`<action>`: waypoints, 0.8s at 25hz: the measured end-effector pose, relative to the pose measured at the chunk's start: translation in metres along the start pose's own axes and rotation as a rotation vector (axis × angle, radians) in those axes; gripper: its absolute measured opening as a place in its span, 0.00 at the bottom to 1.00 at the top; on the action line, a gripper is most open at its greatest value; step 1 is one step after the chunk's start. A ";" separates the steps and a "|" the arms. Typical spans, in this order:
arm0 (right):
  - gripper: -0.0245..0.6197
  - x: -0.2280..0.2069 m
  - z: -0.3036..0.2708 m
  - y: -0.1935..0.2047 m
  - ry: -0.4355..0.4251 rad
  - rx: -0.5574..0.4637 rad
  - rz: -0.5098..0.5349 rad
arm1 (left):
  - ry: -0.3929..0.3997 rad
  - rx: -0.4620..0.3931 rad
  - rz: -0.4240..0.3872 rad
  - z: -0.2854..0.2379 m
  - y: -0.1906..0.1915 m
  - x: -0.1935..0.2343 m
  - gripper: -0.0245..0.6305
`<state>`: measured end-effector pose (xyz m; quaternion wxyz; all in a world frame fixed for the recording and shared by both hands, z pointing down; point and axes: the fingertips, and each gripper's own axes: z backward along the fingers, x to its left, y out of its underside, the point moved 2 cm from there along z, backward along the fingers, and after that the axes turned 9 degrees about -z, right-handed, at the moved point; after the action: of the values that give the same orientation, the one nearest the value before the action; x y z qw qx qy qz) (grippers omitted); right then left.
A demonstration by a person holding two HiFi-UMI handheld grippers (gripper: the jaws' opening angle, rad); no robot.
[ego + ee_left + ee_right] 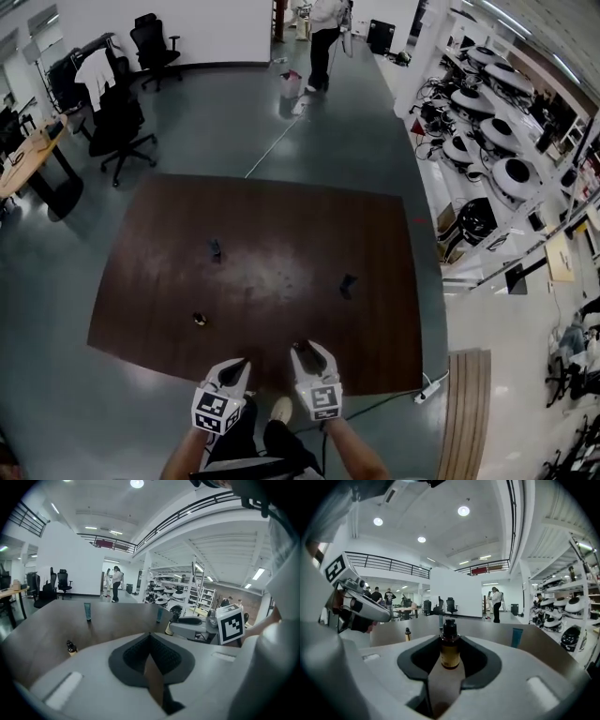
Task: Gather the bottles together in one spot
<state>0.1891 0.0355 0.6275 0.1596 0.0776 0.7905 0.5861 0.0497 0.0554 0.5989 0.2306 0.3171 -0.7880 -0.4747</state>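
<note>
The right gripper's [305, 347] pads [480, 660] sit on both sides of a little brown bottle [450, 651]. They look like they touch it, so I think the gripper has hold of it. The bottle stands up straight, with its bottom near the table. It has a black cap on top and a yellow-brown body. It looks light and easy to tip.

The left gripper [150, 639] has its jaws almost together, with just a thin crack between them. It holds nothing. It hangs just beside the right one, at the near edge of the table [281, 216].

Farther out on the brown table are 3 more things. 1 small dark bottle [199, 320] is on the left. 1 blue-green tube [214, 249] stands behind it. 1 more blue-green tube [348, 284] stands on the right. They are all well apart.

I think this is the pick-up step for 1 bottle out of 4. Next, the brown bottle needs a gentle lift and a ride to one spot near the others. It should be set down straight so it does not fall.
</note>
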 end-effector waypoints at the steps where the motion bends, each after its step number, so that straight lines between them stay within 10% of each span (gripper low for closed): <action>1: 0.24 0.008 -0.005 -0.001 -0.019 0.004 0.004 | -0.010 -0.002 0.006 0.003 0.000 0.006 0.04; 20: 0.24 0.122 -0.114 0.028 -0.286 0.120 0.085 | -0.193 0.002 0.134 0.047 0.037 0.103 0.04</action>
<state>0.0335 -0.0213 0.6640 0.2406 0.2030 0.7893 0.5271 -0.0631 0.0228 0.6174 0.1848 0.2166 -0.8264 -0.4858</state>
